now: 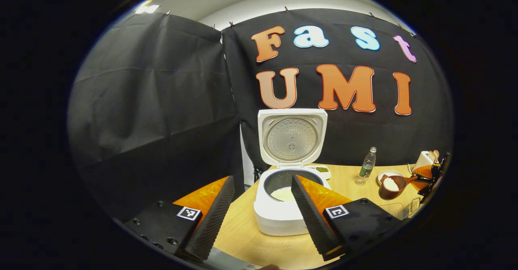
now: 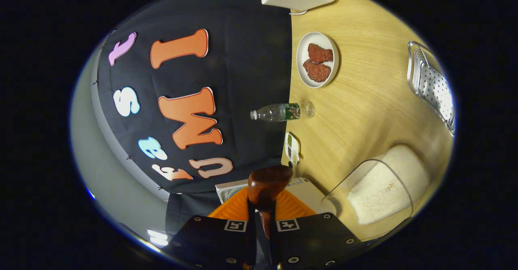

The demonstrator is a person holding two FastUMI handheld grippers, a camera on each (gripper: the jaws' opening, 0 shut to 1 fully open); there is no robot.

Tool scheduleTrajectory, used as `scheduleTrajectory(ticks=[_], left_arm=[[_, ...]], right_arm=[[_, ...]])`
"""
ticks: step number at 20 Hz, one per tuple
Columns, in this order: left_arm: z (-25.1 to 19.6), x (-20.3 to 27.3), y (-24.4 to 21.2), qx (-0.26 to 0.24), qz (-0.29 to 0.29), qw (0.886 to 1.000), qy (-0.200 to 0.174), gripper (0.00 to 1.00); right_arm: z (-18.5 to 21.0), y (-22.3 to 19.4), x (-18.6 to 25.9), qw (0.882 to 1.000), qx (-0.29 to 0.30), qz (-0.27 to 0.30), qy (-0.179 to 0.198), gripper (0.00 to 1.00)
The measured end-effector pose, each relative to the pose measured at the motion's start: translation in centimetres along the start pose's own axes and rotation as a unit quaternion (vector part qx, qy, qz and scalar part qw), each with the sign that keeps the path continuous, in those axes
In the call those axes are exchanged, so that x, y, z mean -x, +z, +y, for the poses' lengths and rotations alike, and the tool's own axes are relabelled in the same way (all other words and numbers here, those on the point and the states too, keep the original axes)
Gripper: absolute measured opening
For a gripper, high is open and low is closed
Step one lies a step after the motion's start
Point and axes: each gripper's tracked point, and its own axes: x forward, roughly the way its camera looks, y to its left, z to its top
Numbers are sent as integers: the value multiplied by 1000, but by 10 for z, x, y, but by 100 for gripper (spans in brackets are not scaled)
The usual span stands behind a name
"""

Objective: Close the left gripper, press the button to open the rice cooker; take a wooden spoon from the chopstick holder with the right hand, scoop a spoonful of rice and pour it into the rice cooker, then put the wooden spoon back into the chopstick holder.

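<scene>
Rice cooker on table, lid up, white rice in pot, seen in left gripper view past spread, empty left gripper. Right of cooker: bottle, wooden spoon heaped with rice. Right gripper view: right gripper clamped on spoon handle; clear rice container, plate of meat beyond cooker.

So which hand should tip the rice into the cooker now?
Right. The right gripper is shut on the wooden spoon; the left gripper hangs open and empty before the rice cooker, whose lid is up.
</scene>
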Motion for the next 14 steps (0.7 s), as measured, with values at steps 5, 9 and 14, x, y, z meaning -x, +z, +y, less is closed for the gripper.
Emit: scheduleTrajectory(ticks=[5, 9, 14], left_arm=[[34, 6, 2, 2, -13, 999, 33, 90], [66, 11, -2, 8, -15, 998, 54, 96], [106, 11, -12, 7, -14, 996, 82, 96]], right_arm=[[55, -48, -50, 998, 28, 41, 28, 12], [81, -81, -92, 996, 54, 62, 30, 12], [100, -101, -149, 995, 91, 47, 13, 12]])
